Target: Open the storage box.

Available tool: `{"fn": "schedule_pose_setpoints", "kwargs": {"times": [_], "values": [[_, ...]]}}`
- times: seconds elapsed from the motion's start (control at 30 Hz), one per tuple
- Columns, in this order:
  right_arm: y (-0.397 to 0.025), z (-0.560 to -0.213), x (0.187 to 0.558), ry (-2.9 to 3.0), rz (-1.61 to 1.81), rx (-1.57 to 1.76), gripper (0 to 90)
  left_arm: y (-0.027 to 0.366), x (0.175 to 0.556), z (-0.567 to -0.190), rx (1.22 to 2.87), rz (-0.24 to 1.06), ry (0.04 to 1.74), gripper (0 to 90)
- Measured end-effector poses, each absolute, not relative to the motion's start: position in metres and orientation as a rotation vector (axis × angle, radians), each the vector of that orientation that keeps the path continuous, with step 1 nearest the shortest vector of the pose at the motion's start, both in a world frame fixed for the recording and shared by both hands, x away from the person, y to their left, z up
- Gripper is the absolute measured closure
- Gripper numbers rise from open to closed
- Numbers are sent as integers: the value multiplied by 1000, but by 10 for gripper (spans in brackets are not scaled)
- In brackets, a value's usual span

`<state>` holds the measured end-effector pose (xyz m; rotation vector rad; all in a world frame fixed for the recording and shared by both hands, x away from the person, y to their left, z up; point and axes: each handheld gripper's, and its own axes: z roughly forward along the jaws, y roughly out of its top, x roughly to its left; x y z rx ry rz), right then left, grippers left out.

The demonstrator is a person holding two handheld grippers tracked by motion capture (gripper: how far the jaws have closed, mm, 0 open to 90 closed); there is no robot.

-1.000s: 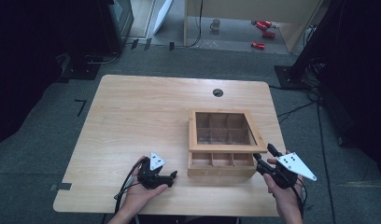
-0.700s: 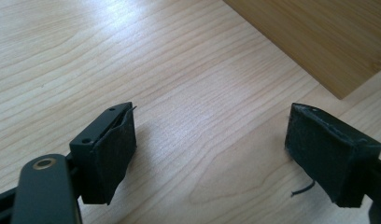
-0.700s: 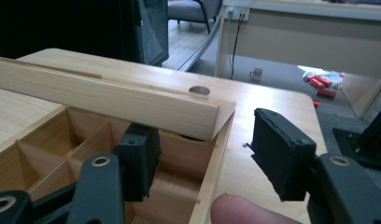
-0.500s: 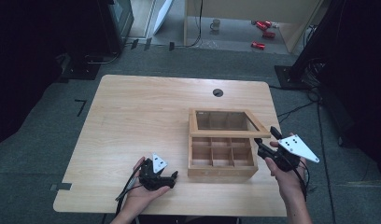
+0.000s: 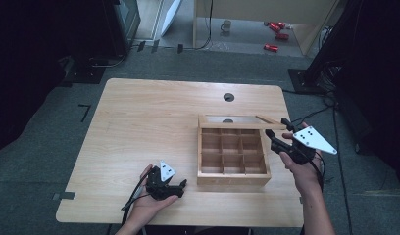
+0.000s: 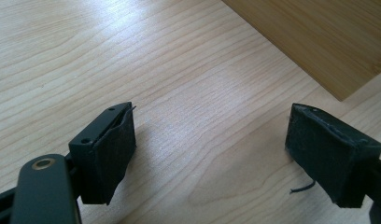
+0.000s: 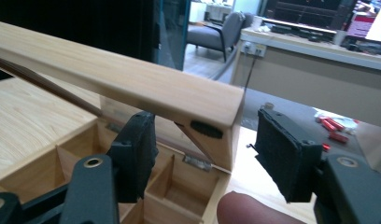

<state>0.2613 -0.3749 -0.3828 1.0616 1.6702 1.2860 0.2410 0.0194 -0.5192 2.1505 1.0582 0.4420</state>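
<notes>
Both claws gape wide: right gripper (image 7: 205, 156) straddles the raised box lid (image 7: 132, 86); left gripper (image 6: 209, 154) hovers empty-jawed over the table (image 6: 179, 84).

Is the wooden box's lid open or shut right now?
Open: the lid stands raised off the wooden box, exposing empty compartments.

A compartmented box (image 5: 231, 156) sits on the desk (image 5: 139, 127) toward four o'clock, its lid (image 5: 237, 121) raised at twelve. The left gripper (image 5: 181, 184) rests at its eight o'clock; the right gripper (image 5: 276, 128) is at its two o'clock, jaws either side of the lid's corner.
</notes>
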Motion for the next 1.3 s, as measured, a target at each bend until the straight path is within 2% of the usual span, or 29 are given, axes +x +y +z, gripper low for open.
{"fn": "schedule_pose_setpoints", "kwargs": {"times": [0.1, 0.23, 0.33, 0.73, 1.3], "values": [[-376, -380, 267, 1682, 1311, 1036, 485, 19, 241, -519, 2151, 443, 1058, 165], [-379, -378, 273, 1681, 1313, 1023, 529, 19, 241, -519, 2151, 443, 1057, 165], [-383, -379, 281, 1649, 1316, 1055, 641, 19, 241, -519, 2152, 444, 1057, 165], [-384, -370, 298, 1636, 1329, 1067, 656, 19, 241, -519, 2153, 445, 1056, 165], [-383, -349, 343, 1630, 1320, 1163, 666, 19, 241, -519, 2159, 445, 1053, 165]]}}
